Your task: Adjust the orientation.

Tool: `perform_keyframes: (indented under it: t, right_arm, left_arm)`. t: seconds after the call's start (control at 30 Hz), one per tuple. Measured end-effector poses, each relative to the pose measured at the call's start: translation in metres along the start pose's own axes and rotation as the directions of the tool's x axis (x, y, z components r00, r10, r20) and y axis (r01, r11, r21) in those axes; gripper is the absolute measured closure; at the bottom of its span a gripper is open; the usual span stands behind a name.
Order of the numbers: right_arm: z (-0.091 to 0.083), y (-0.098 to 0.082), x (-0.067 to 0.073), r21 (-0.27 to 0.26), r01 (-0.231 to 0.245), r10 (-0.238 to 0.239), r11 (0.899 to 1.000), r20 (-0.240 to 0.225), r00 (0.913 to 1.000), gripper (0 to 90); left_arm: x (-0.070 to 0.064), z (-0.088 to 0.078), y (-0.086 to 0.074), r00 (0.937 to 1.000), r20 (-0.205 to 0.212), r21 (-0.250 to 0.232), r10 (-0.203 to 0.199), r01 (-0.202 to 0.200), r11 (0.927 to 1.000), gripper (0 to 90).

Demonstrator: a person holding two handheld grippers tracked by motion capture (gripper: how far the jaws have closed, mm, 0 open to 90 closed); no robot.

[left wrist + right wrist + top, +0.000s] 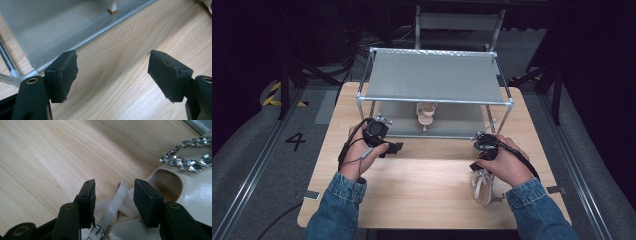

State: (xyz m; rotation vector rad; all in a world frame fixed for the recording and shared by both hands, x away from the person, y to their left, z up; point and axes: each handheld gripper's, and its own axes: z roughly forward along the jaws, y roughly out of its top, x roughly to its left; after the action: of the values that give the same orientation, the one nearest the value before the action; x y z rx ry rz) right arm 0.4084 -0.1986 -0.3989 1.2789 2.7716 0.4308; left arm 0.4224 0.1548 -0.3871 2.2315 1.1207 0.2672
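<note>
A beige heeled sandal [482,186] lies on the wooden table [422,185] at the right, partly under my right hand. My right gripper [477,165] hovers over it, jaws open. In the right gripper view, the sandal's thin ankle strap [117,200] runs up between the right gripper [115,188] jaws, and neither pad presses on it. A rhinestone buckle [187,161] shows on the sandal's front. A matching sandal [426,114] stands on the rack's lower shelf [452,125]. My left gripper [394,147] is open and holds nothing, just in front of that shelf [50,27].
A metal-tube shoe rack with two grey fabric shelves [434,77] stands on the far half of the table. Its front corner posts [360,107] rise close to both hands. The shelved sandal's heel tip [113,7] shows near the lower shelf's edge. Bare wood lies between my hands.
</note>
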Motion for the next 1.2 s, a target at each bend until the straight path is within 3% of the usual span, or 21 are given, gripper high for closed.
perform_keyframes:
  t: [0.23, 0.4, 0.5, 0.53, 0.63, 0.93, 1.2]
  right_arm:
    - [0.018, 0.003, -0.001, 0.031, -0.008, 0.008, 0.999, -0.002, 1.0000, 55.7]
    - [0.022, 0.004, 0.000, 0.046, -0.008, 0.008, 0.999, 0.005, 1.0000, 60.7]
    - [0.022, 0.004, 0.001, 0.056, 0.002, -0.004, 0.998, 0.023, 0.9997, 72.7]
    - [0.022, 0.004, 0.001, 0.056, 0.002, -0.004, 0.998, 0.023, 0.9997, 72.7]
    - [0.014, 0.003, 0.002, 0.038, 0.010, -0.011, 0.999, 0.033, 0.9994, 80.2]
    - [-0.018, -0.010, 0.007, -0.023, 0.025, -0.023, 0.999, 0.056, 0.9982, 81.9]
    - [-0.046, -0.027, -0.011, -0.062, -0.020, 0.026, 0.998, 0.088, 0.9958, 81.3]
  left_arm:
    - [0.001, 0.002, -0.001, 1.0000, -0.003, 0.011, -0.001, 0.001, 0.9999, 24.3]
    - [0.001, 0.002, -0.001, 1.0000, 0.006, 0.012, -0.001, 0.001, 0.9999, 24.3]
    - [0.002, 0.003, -0.001, 1.0000, 0.003, 0.017, -0.003, 0.003, 0.9998, 24.2]
    - [0.002, 0.003, -0.001, 1.0000, 0.003, 0.017, -0.003, 0.003, 0.9998, 24.2]
    - [0.003, 0.003, -0.002, 1.0000, 0.002, 0.020, 0.000, 0.000, 0.9998, 24.2]
    - [0.004, 0.005, -0.003, 1.0000, 0.004, 0.029, 0.001, -0.001, 0.9996, 24.2]
    - [0.006, 0.009, -0.004, 1.0000, 0.006, 0.045, -0.002, 0.001, 0.9990, 24.1]
